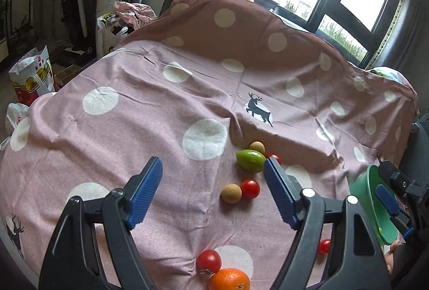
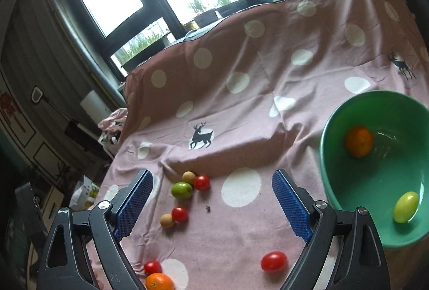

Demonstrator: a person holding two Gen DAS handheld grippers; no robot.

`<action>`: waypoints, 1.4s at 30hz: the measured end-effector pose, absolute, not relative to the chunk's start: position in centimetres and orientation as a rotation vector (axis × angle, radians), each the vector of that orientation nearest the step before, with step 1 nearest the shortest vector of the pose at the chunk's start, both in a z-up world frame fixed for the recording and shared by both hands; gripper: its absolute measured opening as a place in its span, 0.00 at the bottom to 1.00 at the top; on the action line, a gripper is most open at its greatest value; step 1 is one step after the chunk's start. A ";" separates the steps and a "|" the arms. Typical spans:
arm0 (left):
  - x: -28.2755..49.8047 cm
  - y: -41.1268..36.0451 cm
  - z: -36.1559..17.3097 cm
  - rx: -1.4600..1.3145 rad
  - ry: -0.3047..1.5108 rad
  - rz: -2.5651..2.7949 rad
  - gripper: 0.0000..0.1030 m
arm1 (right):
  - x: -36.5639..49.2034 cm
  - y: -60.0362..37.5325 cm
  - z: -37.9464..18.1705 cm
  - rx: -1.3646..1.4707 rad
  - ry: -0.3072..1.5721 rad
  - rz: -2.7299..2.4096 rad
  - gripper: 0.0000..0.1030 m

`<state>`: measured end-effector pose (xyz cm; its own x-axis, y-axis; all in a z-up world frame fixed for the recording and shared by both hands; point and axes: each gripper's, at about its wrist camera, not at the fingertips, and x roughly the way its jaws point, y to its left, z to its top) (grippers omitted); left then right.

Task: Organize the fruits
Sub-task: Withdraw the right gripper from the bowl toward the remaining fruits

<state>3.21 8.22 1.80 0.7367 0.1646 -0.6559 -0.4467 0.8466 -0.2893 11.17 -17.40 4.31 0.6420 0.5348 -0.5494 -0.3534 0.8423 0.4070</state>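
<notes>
Now both tongs, left tongs (image 1: 213,192) and right tongs (image 2: 211,205), are hanging wide open, holding nothing, and the round green plastic bowl (image 2: 348,188) is sitting at three o'clock.

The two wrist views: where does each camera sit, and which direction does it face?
Left wrist view: sits behind the open left claw, facing across the pink cloth toward the window; the right claw shows at the right edge.
Right wrist view: sits behind the open right claw, facing the same cloth, with the green bowl at right.
Both show the green fruit.
</notes>
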 end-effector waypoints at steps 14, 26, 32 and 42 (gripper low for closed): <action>3.4 8.5 1.5 -0.436 0.673 0.352 0.76 | 11.0 -15.1 3.3 0.148 0.709 0.460 0.88; 4.2 7.8 0.6 -0.430 0.722 0.350 0.76 | 11.7 -14.5 1.8 0.139 0.784 0.424 0.88; 4.5 7.4 0.2 -0.436 0.743 0.346 0.76 | 12.0 -14.4 1.2 0.141 0.823 0.422 0.88; 4.5 7.0 0.3 -0.502 0.744 0.257 0.75 | 12.2 -14.4 0.9 0.146 0.845 0.412 0.88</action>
